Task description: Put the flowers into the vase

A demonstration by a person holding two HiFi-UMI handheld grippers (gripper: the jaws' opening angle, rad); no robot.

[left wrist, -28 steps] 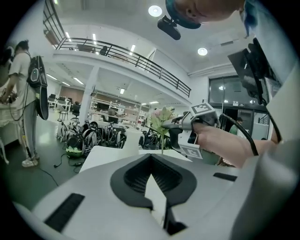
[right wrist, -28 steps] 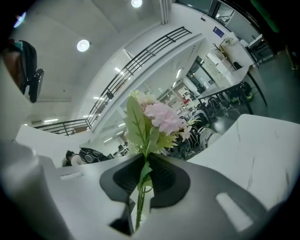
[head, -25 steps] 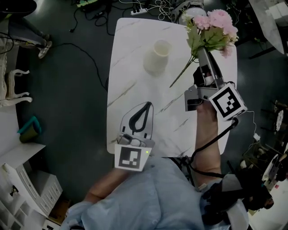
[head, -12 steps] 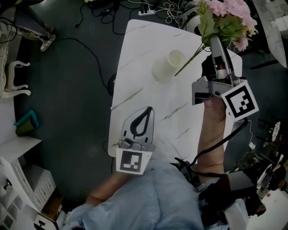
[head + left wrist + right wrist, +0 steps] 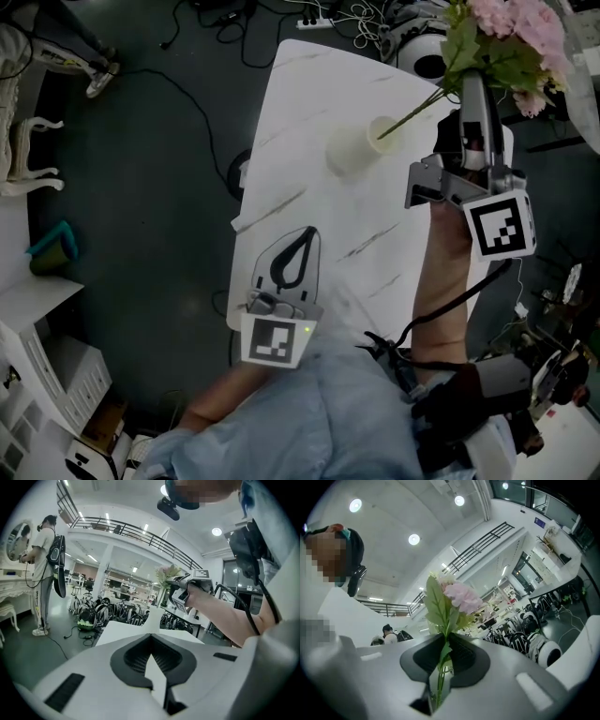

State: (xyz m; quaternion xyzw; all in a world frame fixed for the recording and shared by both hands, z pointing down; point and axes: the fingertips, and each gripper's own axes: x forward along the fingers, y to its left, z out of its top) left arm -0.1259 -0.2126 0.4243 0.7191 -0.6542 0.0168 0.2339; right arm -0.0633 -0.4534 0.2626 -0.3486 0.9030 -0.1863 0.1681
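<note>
A cream vase (image 5: 356, 152) stands on the white marble table (image 5: 300, 112). My right gripper (image 5: 472, 80) is shut on the stems of a bunch of pink flowers (image 5: 511, 33) with green leaves, held above the table's right side. The long stem slants down to the left and its end lies at the vase's mouth. In the right gripper view the stems run up between the closed pads of the right gripper (image 5: 445, 637) to the flowers (image 5: 458, 597). My left gripper (image 5: 307, 230) hovers over the table's near edge, shut with nothing in it; the left gripper (image 5: 151, 635) shows the same here.
Cables and a power strip (image 5: 309, 19) lie on the dark floor beyond the table. White furniture (image 5: 23, 141) stands at the left. A person (image 5: 44, 569) stands far off to the left in the left gripper view, with bicycles behind the table.
My right gripper has lifted the flowers, and the stem's end has gone from the table beside the vase to the vase's mouth. The left gripper has shifted only slightly.
</note>
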